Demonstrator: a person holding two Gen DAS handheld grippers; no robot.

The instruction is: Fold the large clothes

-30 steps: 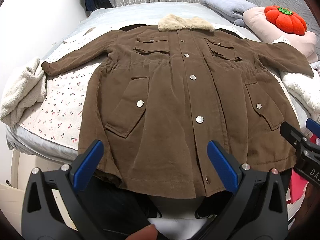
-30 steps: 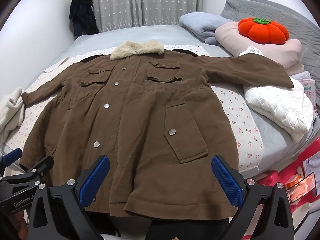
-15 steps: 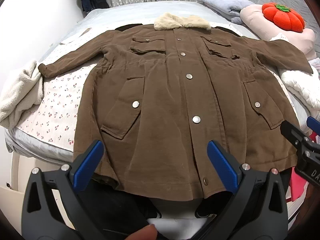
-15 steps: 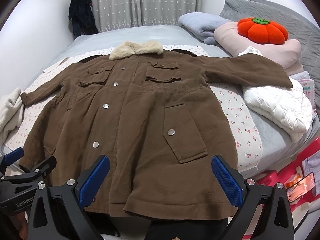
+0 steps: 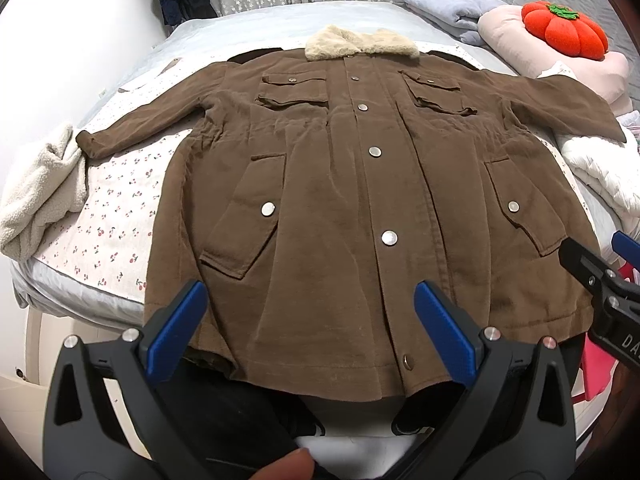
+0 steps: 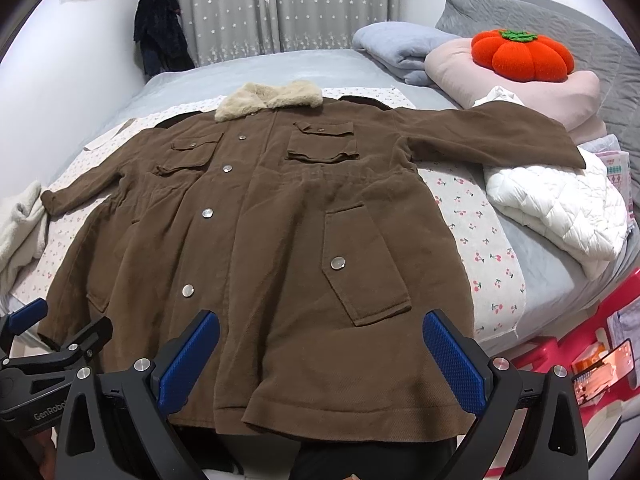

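Both grippers hang over the near edge of the bed (image 6: pixel 256 68), w/ jaws spread wide and nothing between them: left gripper (image 5: pixel 312 324) sits above the coat's hem near its bottom snap, right gripper (image 6: pixel 320 354) above the hem on the other half, neither touching the cloth. Each shows at the edge of the other's view. Coat (image 5: pixel 360 200) is brown, buttoned up, laid flat face-up on a cherry-print sheet (image 5: pixel 116 208), collar (image 5: pixel 362 44) fleece, pointing to the far side, hem hanging a bit over the bed edge twd the person. Both sleeves are spread out sideways; left-side cuff touches a cream fleece blanket (image 5: pixel 36 196), right-side sleeve lies over a white quilted pad (image 6: pixel 560 204). Beyond that sleeve, a pink pillow (image 6: pixel 532 92) w/ an orange pumpkin cushion (image 6: pixel 522 56) on top, and a grey-blue folded blanket (image 6: pixel 400 48) beside it. Dark garment (image 6: pixel 160 36) hangs on the wall by the curtain (image 6: pixel 280 4). Fingertip (image 5: pixel 288 468) visible at bottom of left view
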